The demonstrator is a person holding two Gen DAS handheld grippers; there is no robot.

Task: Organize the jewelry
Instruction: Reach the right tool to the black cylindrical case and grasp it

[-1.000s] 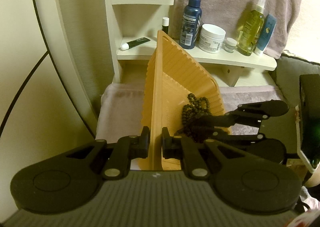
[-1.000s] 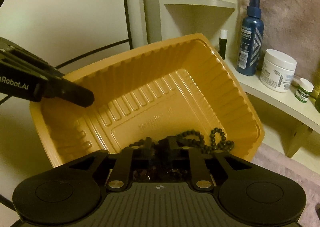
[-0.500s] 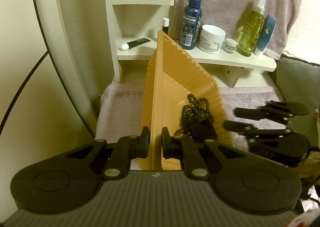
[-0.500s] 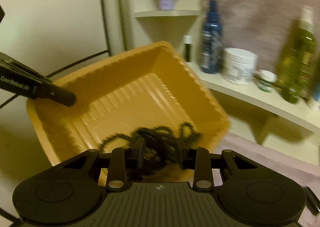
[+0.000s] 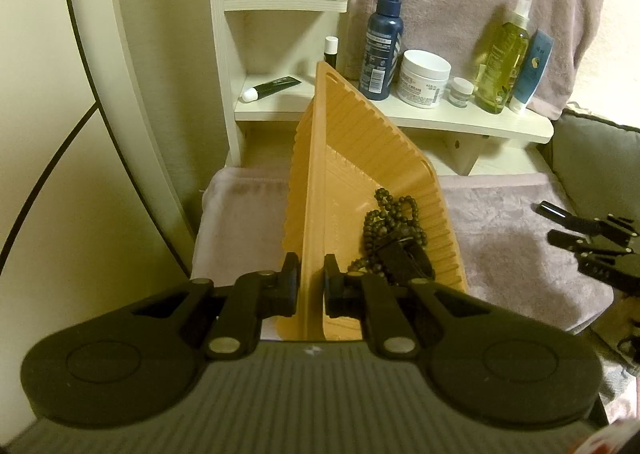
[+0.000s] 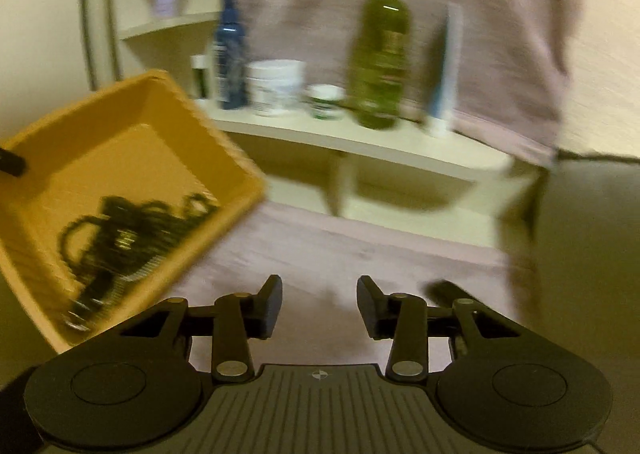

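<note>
My left gripper (image 5: 311, 286) is shut on the rim of an orange ribbed plastic tray (image 5: 360, 157) and holds it tilted up on edge above the towel. A dark beaded necklace with a black piece (image 5: 394, 234) lies in the tray's low corner. In the blurred right wrist view the tray (image 6: 132, 157) sits at the left with the beads (image 6: 132, 221) inside. My right gripper (image 6: 319, 304) is open and empty over the towel, well right of the tray. It also shows at the right edge of the left wrist view (image 5: 588, 238).
A pale pink towel (image 5: 512, 238) covers the surface. A white shelf (image 5: 460, 121) behind holds a blue bottle (image 5: 381, 49), a white jar (image 5: 424, 77), a small jar, a yellow-green spray bottle (image 5: 505, 61) and a blue tube. A grey cushion (image 5: 600, 157) lies at the right.
My right gripper let go of the beaded necklace in the tray, opened and drew back to the right. The left gripper kept the tray still.
</note>
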